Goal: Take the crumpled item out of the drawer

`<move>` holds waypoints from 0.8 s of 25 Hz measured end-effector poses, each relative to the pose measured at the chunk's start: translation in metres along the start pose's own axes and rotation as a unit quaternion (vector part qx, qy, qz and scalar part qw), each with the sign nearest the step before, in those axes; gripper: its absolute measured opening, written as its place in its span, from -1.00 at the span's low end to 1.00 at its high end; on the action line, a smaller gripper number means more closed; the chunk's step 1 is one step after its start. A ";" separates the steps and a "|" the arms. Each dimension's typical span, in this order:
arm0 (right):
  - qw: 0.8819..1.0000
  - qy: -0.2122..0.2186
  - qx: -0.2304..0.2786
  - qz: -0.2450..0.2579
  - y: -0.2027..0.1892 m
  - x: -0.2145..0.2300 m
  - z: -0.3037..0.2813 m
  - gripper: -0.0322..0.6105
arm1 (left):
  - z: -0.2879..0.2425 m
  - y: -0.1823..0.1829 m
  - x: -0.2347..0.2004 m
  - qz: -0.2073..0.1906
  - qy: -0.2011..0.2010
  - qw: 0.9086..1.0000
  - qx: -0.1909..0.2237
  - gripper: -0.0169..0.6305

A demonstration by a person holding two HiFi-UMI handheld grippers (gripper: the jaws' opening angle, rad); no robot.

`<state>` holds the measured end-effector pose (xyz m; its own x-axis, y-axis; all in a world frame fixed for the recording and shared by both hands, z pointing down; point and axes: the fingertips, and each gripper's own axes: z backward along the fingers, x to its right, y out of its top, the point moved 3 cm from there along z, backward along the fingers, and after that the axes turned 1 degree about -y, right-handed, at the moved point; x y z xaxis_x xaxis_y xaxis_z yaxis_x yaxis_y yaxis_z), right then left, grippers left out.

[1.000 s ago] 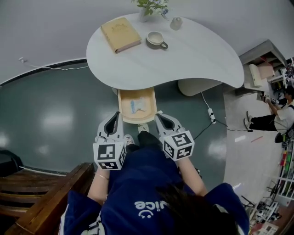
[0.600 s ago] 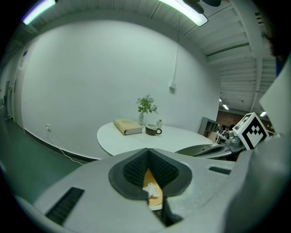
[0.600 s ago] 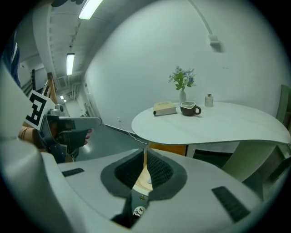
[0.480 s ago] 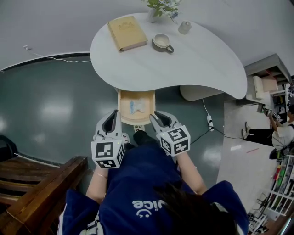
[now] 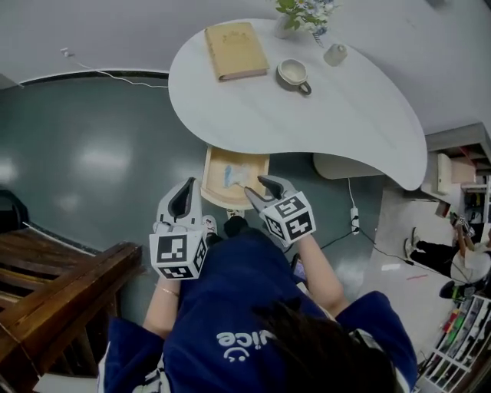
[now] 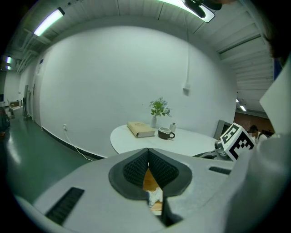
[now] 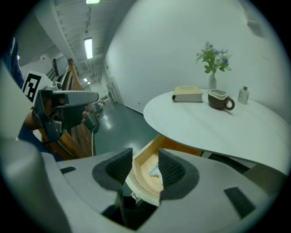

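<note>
A wooden drawer (image 5: 215,175) stands pulled out from under the white table (image 5: 345,115). In it lies a crumpled pale blue-white item (image 5: 232,176). My right gripper (image 5: 259,187) hovers over the drawer's front right corner, and its jaws are opening. The drawer's front rim (image 7: 142,177) and the crumpled item (image 7: 154,170) show between its pads, which touch nothing. My left gripper (image 5: 189,189) hangs shut and empty to the left of the drawer's front. Below its closed pads (image 6: 136,167) the left gripper view shows a sliver of drawer and the crumpled item (image 6: 154,196).
On the table lie a tan book (image 5: 235,50), a mug (image 5: 294,74), a small bottle (image 5: 334,54) and a vase of flowers (image 5: 303,15). A dark wooden bench (image 5: 54,284) stands at the lower left. A cable and power strip (image 5: 354,216) lie on the floor to the right.
My right gripper has moved forward over the drawer's front corner and its jaws have parted. The left gripper stays shut beside the drawer. The head view has shifted a little.
</note>
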<state>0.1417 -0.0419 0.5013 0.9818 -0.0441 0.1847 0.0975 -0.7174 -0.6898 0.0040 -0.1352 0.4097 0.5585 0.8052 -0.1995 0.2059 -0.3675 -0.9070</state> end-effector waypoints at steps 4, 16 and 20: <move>0.997 0.041 -0.045 0.037 -0.005 0.004 -0.021 -0.24 | 0.001 -0.001 -0.005 0.009 0.028 1.000 -0.003 -0.93; 0.962 0.106 -0.157 0.196 -0.022 0.009 -0.074 -0.21 | 0.001 0.010 -0.006 0.006 0.070 0.998 0.000 -0.93; 0.946 0.127 -0.185 0.235 -0.030 0.008 -0.093 -0.21 | 0.004 0.007 -0.019 0.044 0.100 0.994 0.004 -0.93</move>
<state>0.1312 -0.0859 0.5885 0.8276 -0.5497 0.1135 -0.4492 -0.7699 -0.4533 -0.0083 -0.1518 0.4059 0.7230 0.6607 -0.2019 0.1423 -0.4284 -0.8923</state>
